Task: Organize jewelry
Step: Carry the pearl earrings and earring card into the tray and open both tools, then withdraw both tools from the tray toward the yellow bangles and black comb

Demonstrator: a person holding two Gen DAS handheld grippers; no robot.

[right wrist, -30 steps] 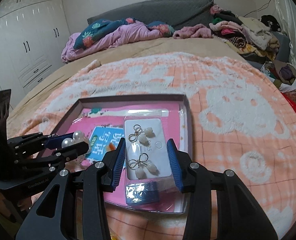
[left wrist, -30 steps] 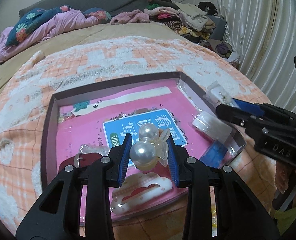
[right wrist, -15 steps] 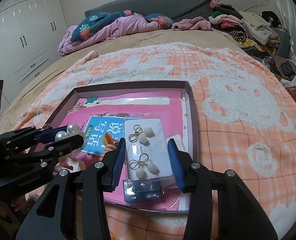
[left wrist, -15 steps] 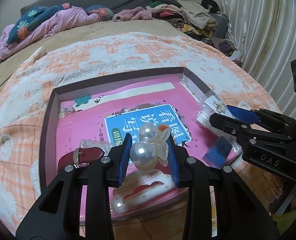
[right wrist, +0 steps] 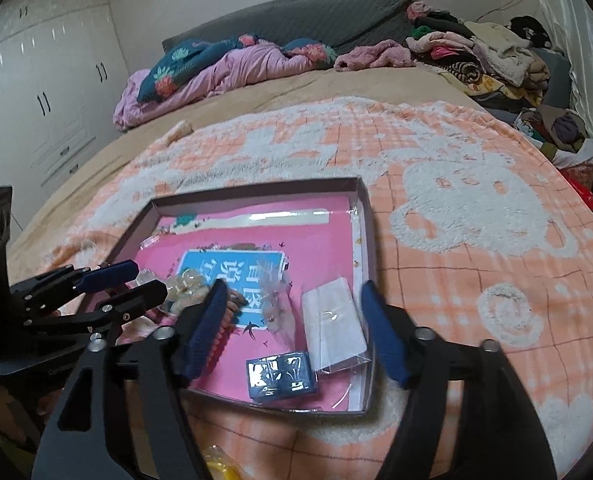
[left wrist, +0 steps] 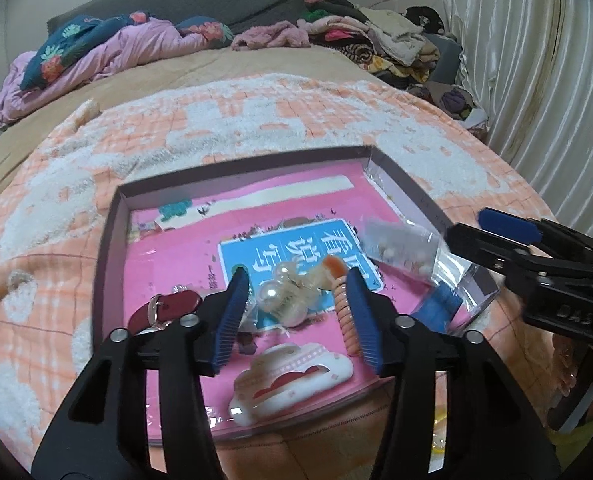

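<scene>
Left wrist view: left tongs (left wrist: 296,304) apart, pearl clip (left wrist: 284,300) lying loose between them in tray (left wrist: 108,240).
Right tongs (right wrist: 292,332): apart, earring card (right wrist: 334,316) between, long axis near-far.
Nearer clip: left.

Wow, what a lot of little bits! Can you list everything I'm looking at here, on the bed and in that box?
tray: one, dark purple rim, on the blanket.
pink book: one, pink with a blue label, lining the tray.
pearl hair clip: one, white pearls, between the left fingers, not gripped.
orange ridged clip: one, beside the pearls.
cloud hair clip: one, white and red, near edge of the tray.
red strap: one, dark red with a buckle, tray's left side.
earring packet: one, clear, in the tray's right side.
blue box: one, dark blue, near corner.
blanket: one, orange and white.
clothes pile: mixed colours, far right.
wardrobe: white, left.
left gripper: black, blue pads, open.
right gripper: same, open.
</scene>
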